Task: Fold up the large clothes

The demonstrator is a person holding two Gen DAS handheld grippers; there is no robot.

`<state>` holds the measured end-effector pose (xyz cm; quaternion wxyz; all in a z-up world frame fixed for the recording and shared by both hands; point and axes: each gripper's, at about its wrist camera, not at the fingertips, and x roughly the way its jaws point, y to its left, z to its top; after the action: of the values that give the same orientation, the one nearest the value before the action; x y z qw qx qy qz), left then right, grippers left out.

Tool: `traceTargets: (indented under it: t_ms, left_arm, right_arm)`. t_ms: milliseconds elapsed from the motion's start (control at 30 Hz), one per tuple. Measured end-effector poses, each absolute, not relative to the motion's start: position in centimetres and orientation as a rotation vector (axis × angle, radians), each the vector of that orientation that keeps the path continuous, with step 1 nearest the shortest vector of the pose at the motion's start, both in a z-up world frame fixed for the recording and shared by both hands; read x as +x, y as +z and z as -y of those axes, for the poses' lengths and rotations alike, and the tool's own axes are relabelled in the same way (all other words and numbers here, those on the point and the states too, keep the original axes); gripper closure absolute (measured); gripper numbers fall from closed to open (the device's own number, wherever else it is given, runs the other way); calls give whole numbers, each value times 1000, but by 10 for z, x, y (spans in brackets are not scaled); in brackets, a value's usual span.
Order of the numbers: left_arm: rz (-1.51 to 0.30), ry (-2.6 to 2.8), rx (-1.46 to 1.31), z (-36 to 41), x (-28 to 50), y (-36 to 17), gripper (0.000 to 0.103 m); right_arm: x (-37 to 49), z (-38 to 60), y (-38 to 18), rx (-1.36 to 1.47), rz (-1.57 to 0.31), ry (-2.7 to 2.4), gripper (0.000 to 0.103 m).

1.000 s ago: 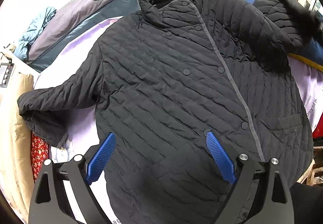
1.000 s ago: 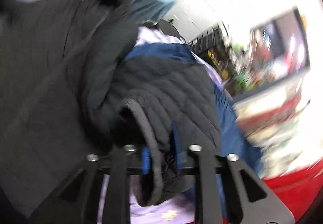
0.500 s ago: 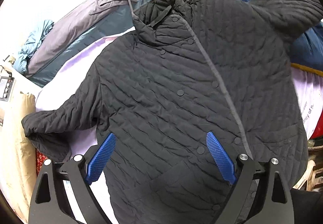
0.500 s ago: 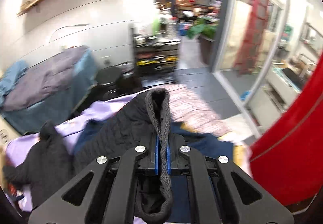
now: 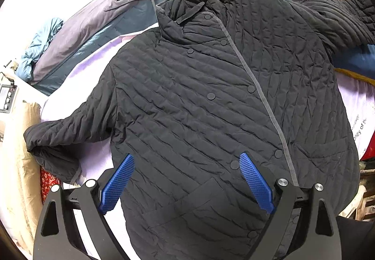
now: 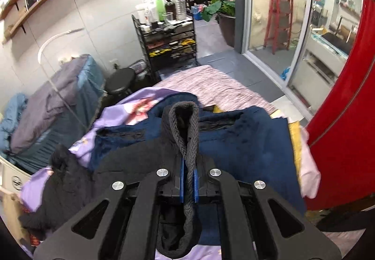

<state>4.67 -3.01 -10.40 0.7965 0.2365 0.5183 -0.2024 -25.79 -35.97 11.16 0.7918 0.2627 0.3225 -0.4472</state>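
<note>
A large black quilted jacket (image 5: 211, 105) lies front up on a lilac sheet (image 5: 93, 65), collar at the far end, its left sleeve (image 5: 68, 128) stretched out to the left. My left gripper (image 5: 185, 180) is open and empty, hovering above the jacket's lower hem. My right gripper (image 6: 187, 180) is shut on the knitted cuff (image 6: 185, 128) of the jacket's right sleeve and holds it lifted; that raised sleeve (image 5: 339, 21) shows at the upper right of the left wrist view.
A navy garment (image 6: 253, 140) lies under the raised sleeve. Grey and teal bedding (image 5: 98, 25) is piled at the far left. A black shelf rack (image 6: 168, 42) and a stool (image 6: 119, 82) stand beyond the bed. A red surface (image 6: 346, 107) rises at the right.
My right gripper has swung the held sleeve cuff up and outward, and the sleeve now stretches to the right. The left wrist view has pulled back a little from the jacket.
</note>
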Motion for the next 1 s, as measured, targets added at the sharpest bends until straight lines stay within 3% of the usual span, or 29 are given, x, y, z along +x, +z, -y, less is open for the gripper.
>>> traceTargets:
  t_ms: [300,500,833,1000]
  left_arm:
    - [-1122,-441,482,31,49,-104,14]
    - [-1101,-421,477,22,49,-100,14]
    - [-1146,-323,412,-27,55,-109,14]
    - [-1173,-271,413,-51,54,-120,14]
  right_arm:
    - [-172,275,153,559,-616,-611,97]
    - [-79,196,151,474,-661,-349,97]
    - [48,66,77,327,-824,-131,97]
    - [90,8,10,196,-943,-109,96]
